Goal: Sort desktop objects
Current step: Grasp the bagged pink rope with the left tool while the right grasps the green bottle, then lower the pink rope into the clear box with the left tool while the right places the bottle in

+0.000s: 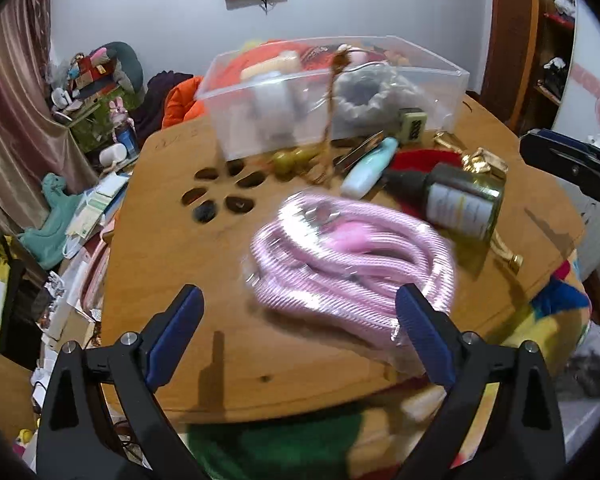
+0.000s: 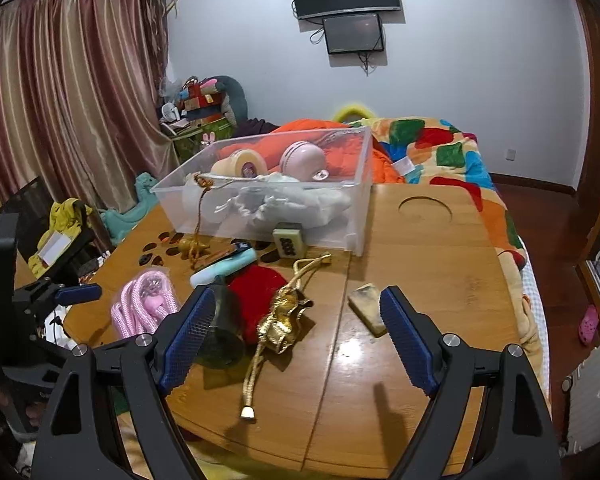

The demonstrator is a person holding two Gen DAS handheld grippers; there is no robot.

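A pink coiled cable in clear wrap [image 1: 352, 256] lies on the wooden table [image 1: 228, 340], just ahead of my open, empty left gripper [image 1: 300, 320]; it also shows in the right wrist view [image 2: 142, 308]. My right gripper [image 2: 296, 320] is open and empty above a gold pouch with cord [image 2: 284, 320] and beside a dark bottle [image 2: 224, 328]. A clear plastic bin [image 2: 360, 184] holding several items stands at the back of the table. The left gripper also shows in the right wrist view [image 2: 72, 294].
A red pouch [image 2: 256, 284], teal tube [image 2: 224, 268], green mahjong tile [image 2: 288, 240], brown beads [image 2: 192, 246] and a tan block [image 2: 368, 308] lie on the table. A round cutout [image 2: 424, 208] sits at the far right. A bed with a colourful blanket [image 2: 440, 152] lies beyond.
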